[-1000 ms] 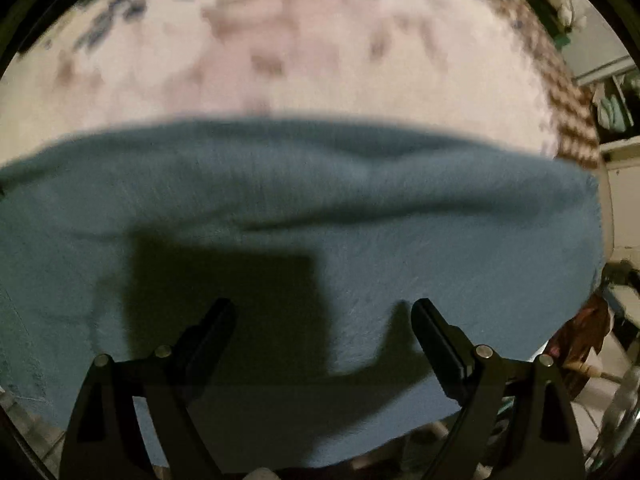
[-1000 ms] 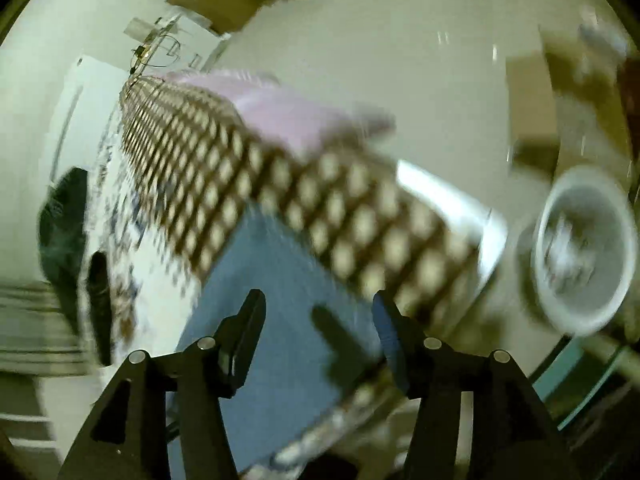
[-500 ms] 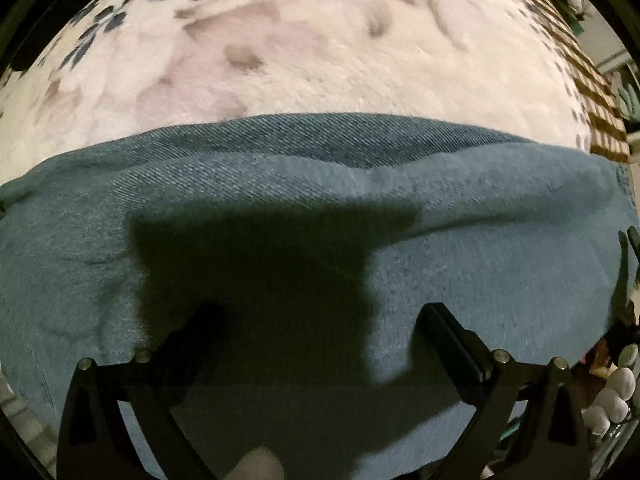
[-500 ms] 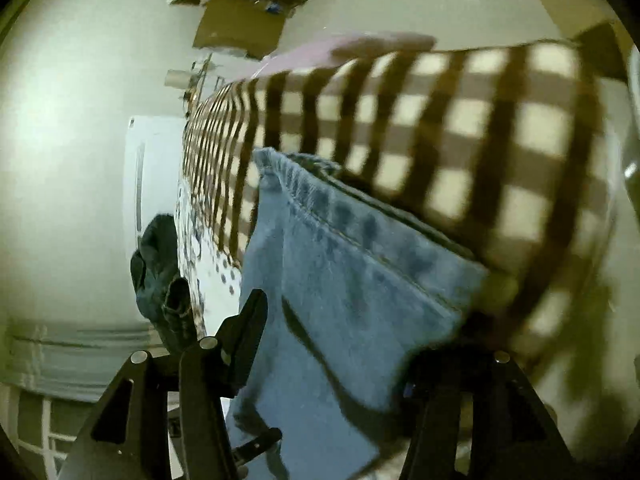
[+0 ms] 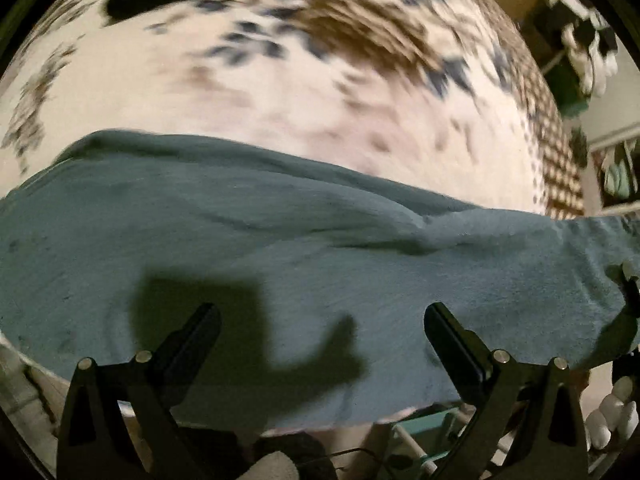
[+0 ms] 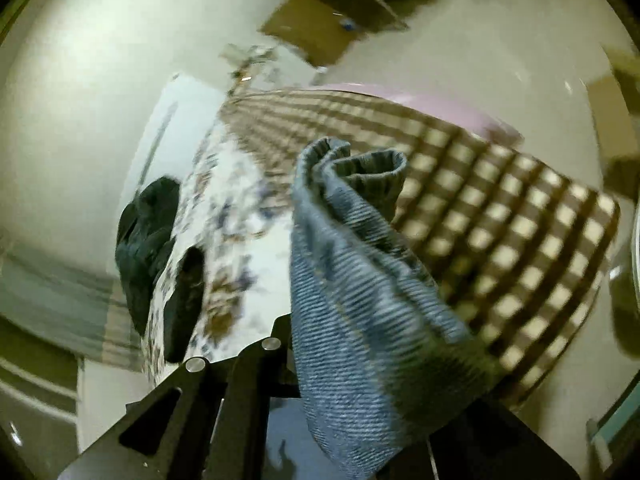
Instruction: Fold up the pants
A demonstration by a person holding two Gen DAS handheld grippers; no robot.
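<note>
1. While its jaws stand wide apart, the left gripper (image 5: 322, 322) hovers over the pants (image 5: 280, 248) with nothing between its fingers, and its shadow falls on the denim at 7 o'clock in the left wrist view.
2. The pants, blue-grey denim, lie spread in a broad band across the lower half of that view on a bed cover (image 5: 280, 92) printed with blurred dark and brown flowers; a brown checked border shows at 2 o'clock.
3. The right gripper (image 6: 320, 380) is clamped on a bunched end of the pants (image 6: 360, 280), which rises from between its jaws toward 12 o'clock, the hem rolled into a curl at the top.
4. A dark garment (image 6: 148, 240) lies at 9 o'clock in the right wrist view, at the bed's far edge.
5. No brand, label or writing can be read; both views are blurred.
</note>
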